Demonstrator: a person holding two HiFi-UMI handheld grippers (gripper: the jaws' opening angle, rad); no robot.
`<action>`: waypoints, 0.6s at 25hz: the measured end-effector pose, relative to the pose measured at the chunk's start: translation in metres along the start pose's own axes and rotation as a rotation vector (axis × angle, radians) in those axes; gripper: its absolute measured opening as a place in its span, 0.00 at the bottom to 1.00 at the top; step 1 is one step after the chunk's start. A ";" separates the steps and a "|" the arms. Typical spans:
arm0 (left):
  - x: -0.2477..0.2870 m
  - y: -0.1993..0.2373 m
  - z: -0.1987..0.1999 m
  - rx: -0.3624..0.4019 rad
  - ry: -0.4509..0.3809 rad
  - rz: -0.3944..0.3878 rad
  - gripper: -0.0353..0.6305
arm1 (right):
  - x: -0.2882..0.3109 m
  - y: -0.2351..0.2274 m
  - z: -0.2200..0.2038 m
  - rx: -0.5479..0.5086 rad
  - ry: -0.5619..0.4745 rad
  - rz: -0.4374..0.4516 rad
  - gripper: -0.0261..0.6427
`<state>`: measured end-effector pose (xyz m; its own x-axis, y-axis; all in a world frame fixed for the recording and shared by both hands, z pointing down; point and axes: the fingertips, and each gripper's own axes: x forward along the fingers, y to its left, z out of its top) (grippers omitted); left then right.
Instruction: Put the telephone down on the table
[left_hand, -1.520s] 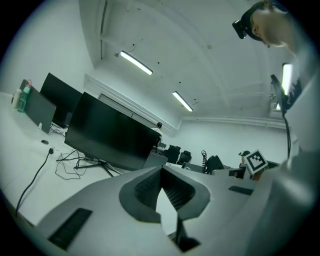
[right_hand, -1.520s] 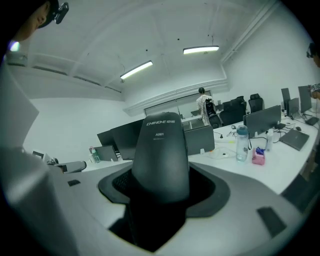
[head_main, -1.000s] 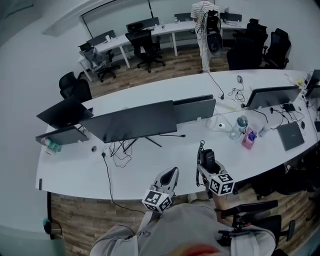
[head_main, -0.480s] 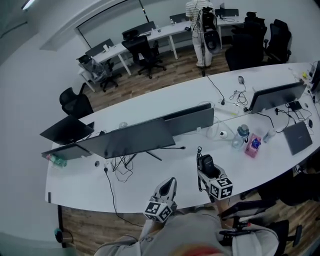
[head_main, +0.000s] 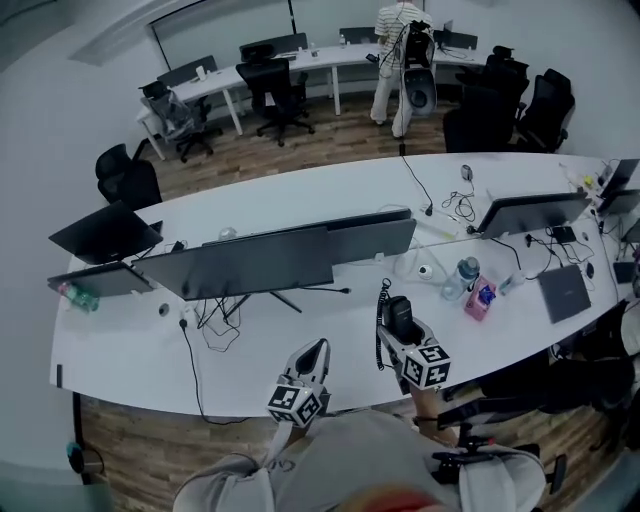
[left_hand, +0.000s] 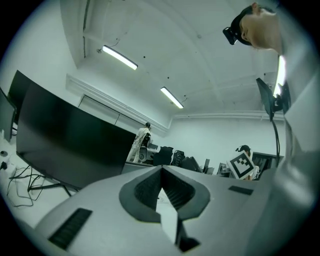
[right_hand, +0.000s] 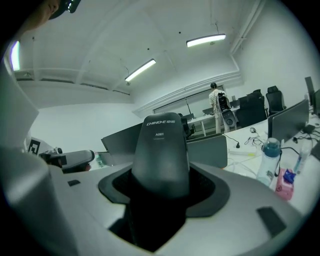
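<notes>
1. Head view: the right tool (head_main: 399, 324) is clamping the black telephone handset (head_main: 398, 311) and holding it above the near edge of the long white worktop (head_main: 120, 345). The handset's coiled cord (head_main: 380, 330) is hanging at its left. The handset is not looking set down yet, so the lowering and the release are both appearing to be left. The left tool (head_main: 317, 350) is hovering just beside it, over the same edge, carrying nothing. The worktop patch under the handset is looking bare. Dark monitors (head_main: 255, 262) are standing behind it, loose cables (head_main: 215, 315) are trailing to the left, and a water bottle (head_main: 456, 279) and a pink pack (head_main: 479, 298) are sitting to the right, apart from that patch. A closed laptop (head_main: 563, 293) is lying further right.

2. Left gripper view: this tool's jaws are meeting at their tips with nothing between them. It is pointing upward, past a monitor's back towards the ceiling lights.

3. Right gripper view: the jaws are gripping the handset across its lower body, its rounded end sticking up well beyond them. The tool is tilting upward, so it is probably needing to tip down before the handset can rest flat. The bottle and pack are showing low at the right, clear of the path.
</notes>
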<state>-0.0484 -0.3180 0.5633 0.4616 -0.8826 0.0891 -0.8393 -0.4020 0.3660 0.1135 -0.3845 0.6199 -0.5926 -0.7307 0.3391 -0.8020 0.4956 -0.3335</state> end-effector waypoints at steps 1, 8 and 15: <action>0.000 0.000 0.003 0.008 -0.013 -0.016 0.07 | -0.001 0.003 0.001 -0.004 0.000 -0.006 0.46; 0.012 0.008 0.020 -0.018 -0.080 -0.055 0.07 | 0.002 0.014 0.011 -0.027 -0.019 -0.036 0.46; 0.035 0.043 0.052 0.036 -0.133 -0.020 0.07 | -0.005 0.020 0.012 0.004 -0.032 -0.076 0.46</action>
<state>-0.0832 -0.3789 0.5343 0.4384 -0.8978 -0.0429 -0.8409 -0.4266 0.3330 0.1010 -0.3767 0.6013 -0.5272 -0.7809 0.3351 -0.8442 0.4361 -0.3117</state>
